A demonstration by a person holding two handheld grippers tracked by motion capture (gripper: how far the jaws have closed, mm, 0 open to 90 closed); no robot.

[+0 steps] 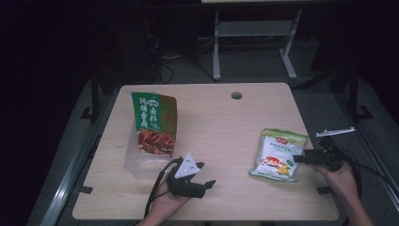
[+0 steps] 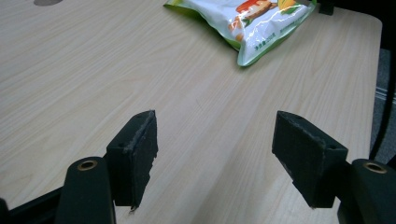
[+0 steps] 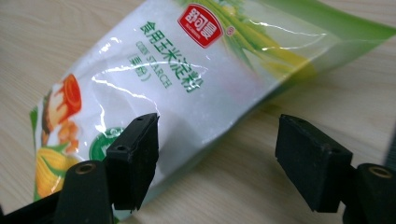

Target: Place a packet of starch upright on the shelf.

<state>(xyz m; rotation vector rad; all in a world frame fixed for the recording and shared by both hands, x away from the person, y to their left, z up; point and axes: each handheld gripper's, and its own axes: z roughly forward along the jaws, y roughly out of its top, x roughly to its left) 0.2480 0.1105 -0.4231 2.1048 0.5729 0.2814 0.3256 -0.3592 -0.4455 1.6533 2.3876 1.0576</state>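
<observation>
Your right gripper (image 1: 297,159) is at the right edge of the glossy white-and-green corn starch pouch (image 1: 278,154), which lies flat on the light wood-grain table (image 1: 221,127), right of centre, near the front. In the right gripper view the jaws stand spread wide, nothing between them; one black pad (image 3: 135,154) hangs over the pouch's (image 3: 187,88) lower edge, the other is over bare wood. Whether that pad touches the film, can't tell. So no grasp yet, the pouch hasn't left the table.

Your left gripper (image 1: 205,185) sits low at the front of the table, well apart from the pouch, jaws also wide open and empty over bare tabletop (image 2: 140,70); the pouch (image 2: 247,18) shows far off at the top of the left gripper view.

On the left stands a clear plastic tub (image 1: 141,157) with a green-and-brown printed snack bag (image 1: 153,122) upright in it. My read: that one's already packed, and the starch pouch is next. Left for you: close on the pouch edge, lift, carry across, drop it in the tub. Roughly half done at best.
</observation>
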